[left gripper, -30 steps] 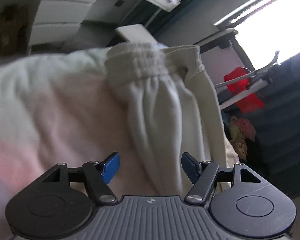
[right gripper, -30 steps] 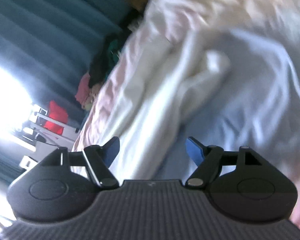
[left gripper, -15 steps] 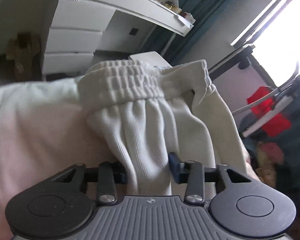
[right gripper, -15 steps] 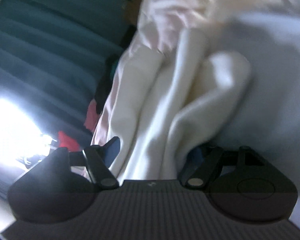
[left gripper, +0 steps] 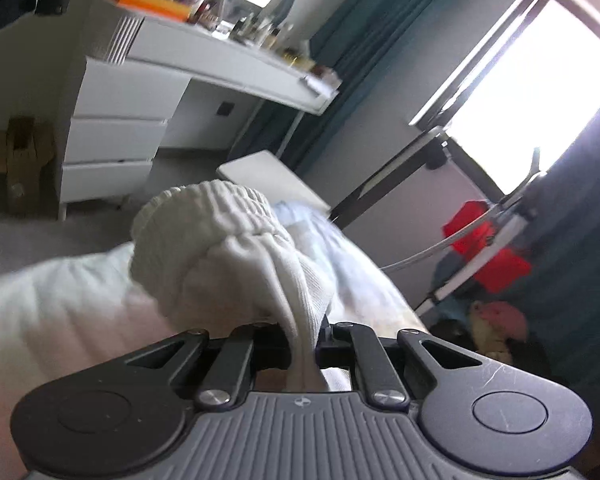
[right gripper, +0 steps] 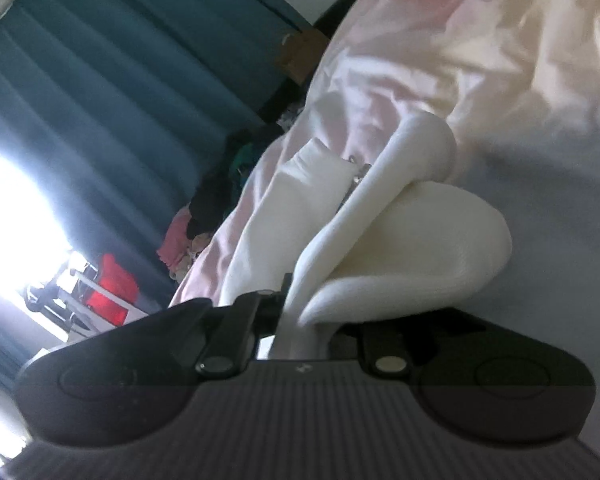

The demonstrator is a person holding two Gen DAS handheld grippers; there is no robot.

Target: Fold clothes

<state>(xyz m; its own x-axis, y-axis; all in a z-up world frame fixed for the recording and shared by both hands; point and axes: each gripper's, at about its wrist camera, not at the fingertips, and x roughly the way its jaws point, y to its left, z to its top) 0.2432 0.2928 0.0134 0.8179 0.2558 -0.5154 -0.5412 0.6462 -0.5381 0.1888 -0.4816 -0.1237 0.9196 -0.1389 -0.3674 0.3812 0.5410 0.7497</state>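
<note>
A cream ribbed garment [left gripper: 228,256] with a gathered elastic waistband lies on a bed with pale pink-white bedding [left gripper: 52,312]. My left gripper [left gripper: 304,340] is shut on a bunch of its fabric just below the waistband, which is lifted up in front of the camera. My right gripper [right gripper: 300,320] is shut on another fold of the same cream garment [right gripper: 412,248], which loops out to the right over the bedding [right gripper: 500,60]. The fingertips of both grippers are hidden by the cloth.
A white desk with drawers [left gripper: 112,136] and clutter on top stands beyond the bed. Teal curtains [right gripper: 100,100], a bright window [left gripper: 532,92], a drying rack with red cloth [left gripper: 488,256] and a pile of clothes [right gripper: 204,224] lie at the bedside.
Both grippers went from open to shut on the cream garment. The left one has lifted the waistband end up; the right one has gathered a fold.
</note>
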